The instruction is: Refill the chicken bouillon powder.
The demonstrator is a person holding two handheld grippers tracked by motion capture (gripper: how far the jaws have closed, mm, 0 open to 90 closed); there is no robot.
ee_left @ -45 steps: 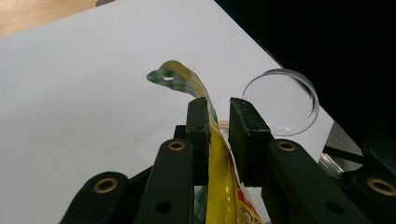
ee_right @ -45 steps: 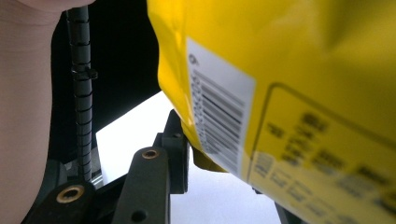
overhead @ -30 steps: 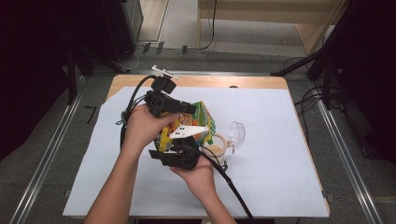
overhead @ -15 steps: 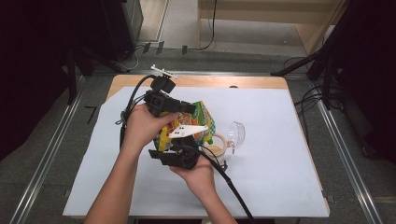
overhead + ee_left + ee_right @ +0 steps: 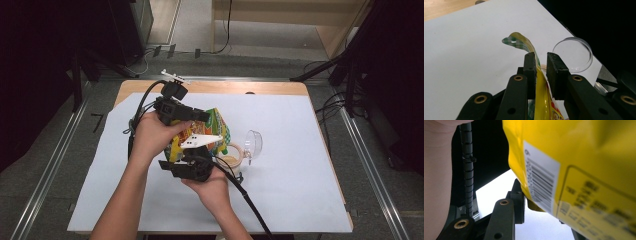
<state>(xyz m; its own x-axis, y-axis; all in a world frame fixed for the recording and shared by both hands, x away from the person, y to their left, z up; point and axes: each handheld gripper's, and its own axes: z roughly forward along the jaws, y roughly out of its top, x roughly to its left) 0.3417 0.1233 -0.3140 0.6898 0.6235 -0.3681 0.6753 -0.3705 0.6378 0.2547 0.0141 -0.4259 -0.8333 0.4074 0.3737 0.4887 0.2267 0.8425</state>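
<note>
Crinkly yellow-and-green foil snack bag [image 5: 207, 131] held up above the white paper-covered table [image 5: 300, 170], between both tools. Left gripper [image 5: 541, 65] clamped on its green-checked top edge; right gripper [image 5: 192, 162] gripping the bag low down, far jaw hidden. Clear round plastic lid [image 5: 253, 145] just beside.

No word, brand or number can be read anywhere. In the right gripper view the yellow snack bag [image 5: 574, 157] carries a white barcode label [image 5: 540, 183] at about 7 o'clock of its visible face, its bars plain but any digits too blurred to tell, and a framed panel of small print [image 5: 596, 207] at 4 o'clock is smeared past reading. In the left gripper view a red patch of printing [image 5: 555, 109] on the bag's lower edge is also illegible.
</note>
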